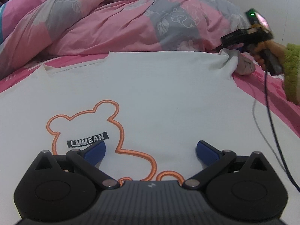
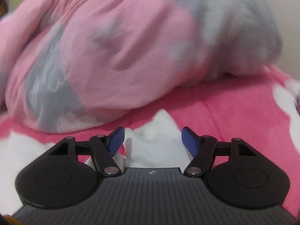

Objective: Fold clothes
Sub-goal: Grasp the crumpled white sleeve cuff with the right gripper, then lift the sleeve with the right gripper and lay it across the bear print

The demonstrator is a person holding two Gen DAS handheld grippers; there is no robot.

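White shirt (image 1: 159, 86) with orange bear outline (image 1: 105, 140) — flat, one corner bunched between right tool's (image 2: 151, 140) parted pads.

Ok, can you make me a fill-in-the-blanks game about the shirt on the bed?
1. The outline stitched on the white shirt is shaped like a ____.
2. That outline's thread colour is ____.
3. The left tool hovers over the shirt with its jaws ____.
4. The sleeve on the arm holding the right tool is fuzzy and ____.

Missing words: bear; orange; open; green
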